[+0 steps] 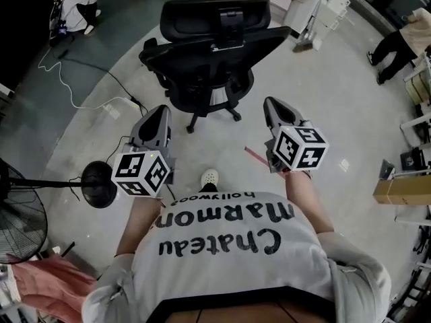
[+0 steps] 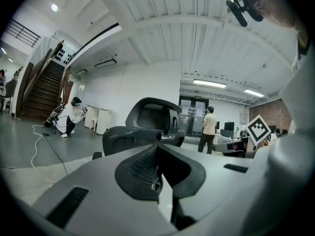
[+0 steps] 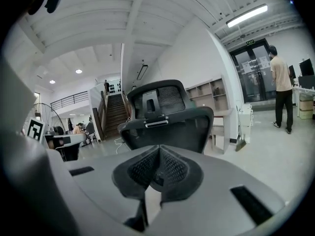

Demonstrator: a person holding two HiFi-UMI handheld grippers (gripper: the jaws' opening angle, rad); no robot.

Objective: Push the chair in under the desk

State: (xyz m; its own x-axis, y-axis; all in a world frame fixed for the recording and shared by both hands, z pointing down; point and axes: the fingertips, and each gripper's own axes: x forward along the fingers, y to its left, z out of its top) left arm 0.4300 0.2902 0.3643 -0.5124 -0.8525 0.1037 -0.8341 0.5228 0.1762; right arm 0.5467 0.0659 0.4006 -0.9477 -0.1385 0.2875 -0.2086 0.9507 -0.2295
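Observation:
A black office chair point(image 1: 210, 52) with a mesh back and headrest stands on the pale floor ahead of me, its back turned toward me. In the left gripper view the chair point(image 2: 147, 127) fills the centre, and in the right gripper view the chair point(image 3: 165, 117) rises just past the jaws. My left gripper point(image 1: 153, 128) is shut and empty, short of the chair's wheeled base on its left side. My right gripper point(image 1: 275, 116) is shut and empty too, to the right of the base. Neither touches the chair. No desk shows in the head view.
A fan on a round base point(image 1: 99, 184) stands at my left, with a cable point(image 1: 81, 79) trailing over the floor. A person crouches at far left point(image 1: 77, 5); another person stands at right point(image 1: 397, 46). Cardboard boxes point(image 1: 403, 188) lie at right. A staircase point(image 2: 44, 90) rises behind.

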